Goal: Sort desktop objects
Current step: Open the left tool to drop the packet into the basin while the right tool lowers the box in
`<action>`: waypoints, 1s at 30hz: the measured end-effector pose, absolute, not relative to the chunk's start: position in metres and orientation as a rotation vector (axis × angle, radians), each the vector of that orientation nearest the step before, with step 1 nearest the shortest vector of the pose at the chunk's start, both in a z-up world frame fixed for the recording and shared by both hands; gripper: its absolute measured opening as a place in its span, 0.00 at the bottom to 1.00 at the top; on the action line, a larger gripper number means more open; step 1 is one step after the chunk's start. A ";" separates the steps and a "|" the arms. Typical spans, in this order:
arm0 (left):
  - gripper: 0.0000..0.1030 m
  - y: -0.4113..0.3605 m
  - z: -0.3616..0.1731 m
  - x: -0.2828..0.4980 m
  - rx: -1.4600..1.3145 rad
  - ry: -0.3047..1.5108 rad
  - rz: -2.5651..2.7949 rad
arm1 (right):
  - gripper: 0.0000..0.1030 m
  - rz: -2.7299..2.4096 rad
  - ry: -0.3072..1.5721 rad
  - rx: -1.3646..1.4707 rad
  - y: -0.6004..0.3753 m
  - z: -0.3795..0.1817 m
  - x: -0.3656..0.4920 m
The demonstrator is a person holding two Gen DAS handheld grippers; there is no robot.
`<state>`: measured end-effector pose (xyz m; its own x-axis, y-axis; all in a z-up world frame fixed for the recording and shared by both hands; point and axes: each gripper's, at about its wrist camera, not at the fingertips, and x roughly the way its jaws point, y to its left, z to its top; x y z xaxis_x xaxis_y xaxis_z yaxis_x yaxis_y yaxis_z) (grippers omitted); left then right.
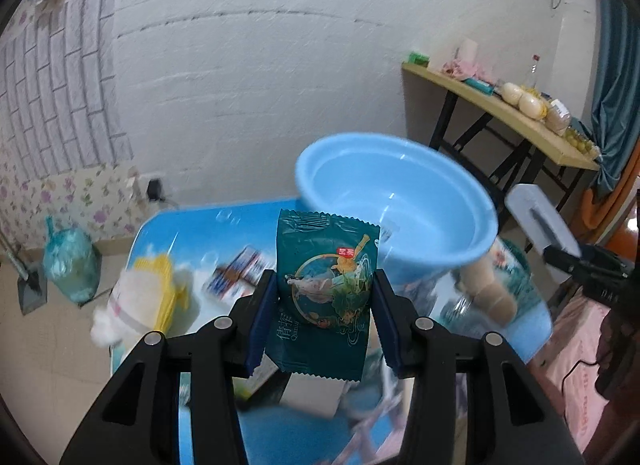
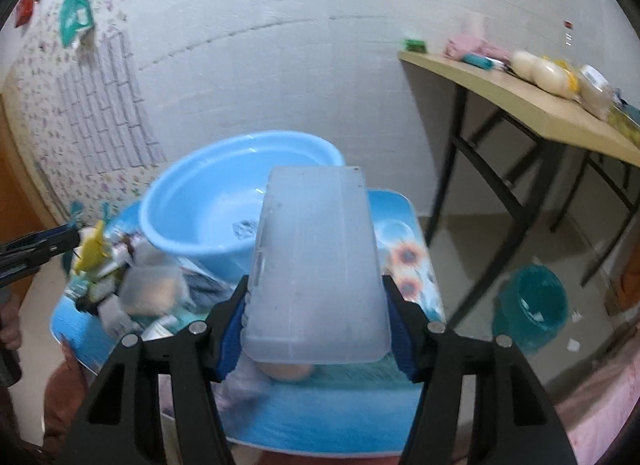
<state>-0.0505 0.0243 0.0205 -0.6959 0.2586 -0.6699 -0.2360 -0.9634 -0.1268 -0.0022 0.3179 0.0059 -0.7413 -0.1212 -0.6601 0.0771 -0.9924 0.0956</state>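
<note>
Left gripper (image 1: 325, 321): fingers partly apart, blue pads clamped on both side edges of teal snack packet (image 1: 326, 297), frame centre, upright, lifted clear of blue table (image 1: 192, 225). Blue basin (image 1: 394, 201) upper right behind packet.

Right gripper (image 2: 316, 329): fingers wider, gripping translucent plastic case (image 2: 316, 265), frame centre; pad contact probably firm, edges blurred. Basin behind case.

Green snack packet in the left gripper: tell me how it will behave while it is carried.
The green snack packet is probably light and crinkly: thin foil with saw-toothed ends. It stands upright between the left gripper pads, so its filling likely stiffens it. The glossy wrapper may slip if the squeeze loosens.
</note>
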 end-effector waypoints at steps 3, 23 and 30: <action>0.44 0.040 0.027 -0.064 -1.026 -0.020 2.649 | 0.58 -2.805 -0.077 1.041 0.307 0.012 -0.017; 0.53 0.102 -0.001 -0.131 -1.098 0.040 2.479 | 0.58 -2.677 -0.063 1.058 0.282 -0.009 -0.088; 0.59 0.096 0.004 -0.122 -1.086 0.037 2.501 | 0.59 -2.660 -0.055 1.081 0.274 -0.013 -0.090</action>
<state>-0.1222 0.0960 0.0035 -0.6113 0.3598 -0.7048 -0.3803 -0.9146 -0.1371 -0.0902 0.2739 -0.0125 -0.6854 -0.2610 -0.6798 0.2327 -0.9631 0.1351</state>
